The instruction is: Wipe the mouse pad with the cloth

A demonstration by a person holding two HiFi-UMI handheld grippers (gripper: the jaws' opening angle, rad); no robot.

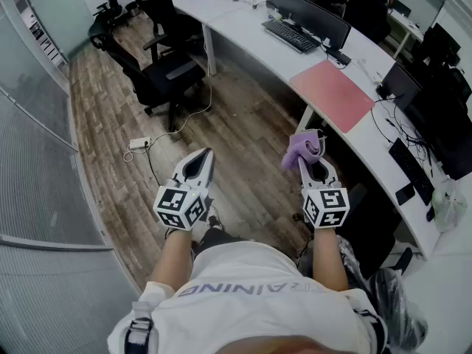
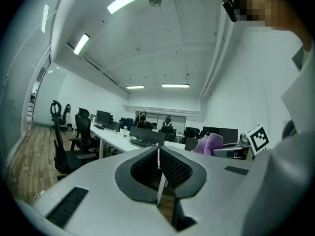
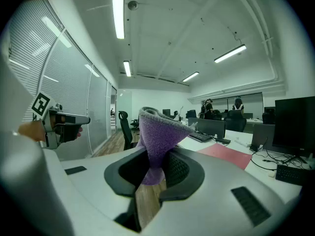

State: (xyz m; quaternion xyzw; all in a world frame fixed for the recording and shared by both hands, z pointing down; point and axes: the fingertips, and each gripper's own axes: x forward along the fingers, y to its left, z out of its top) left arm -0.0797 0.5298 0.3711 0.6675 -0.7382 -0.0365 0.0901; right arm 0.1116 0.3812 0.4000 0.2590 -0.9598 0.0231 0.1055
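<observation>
I'm standing back from the long white desk [image 1: 243, 28] with both tools raised in front of my chest, not yet at the work. My right gripper [image 1: 313, 162] has its jaws clamped on the purple cloth [image 1: 301, 150]. In the right gripper view the cloth [image 3: 156, 134] is pinched near its lower end, so most of it stands up loose above the jaws. I judge that leaves a free fold to lay flat and drag. My left gripper [image 1: 200, 162] has its jaws pressed together on nothing and is held to one side, away from the cloth.

The pink mouse pad [image 1: 332, 94] lies ahead and to my right on the desk, well apart from both grippers, and its top looks bare. Its near side runs close to the desk's front edge, so strokes towards me need to stop short or the cloth will slip off. A keyboard [image 1: 290, 35] and monitor [image 1: 317, 15] sit beyond one end of the pad, and cables [image 1: 385, 120] trail just past the other. The wooden floor [image 1: 251, 135] between me and the desk is open, with the office chair [image 1: 158, 68] off to my left
</observation>
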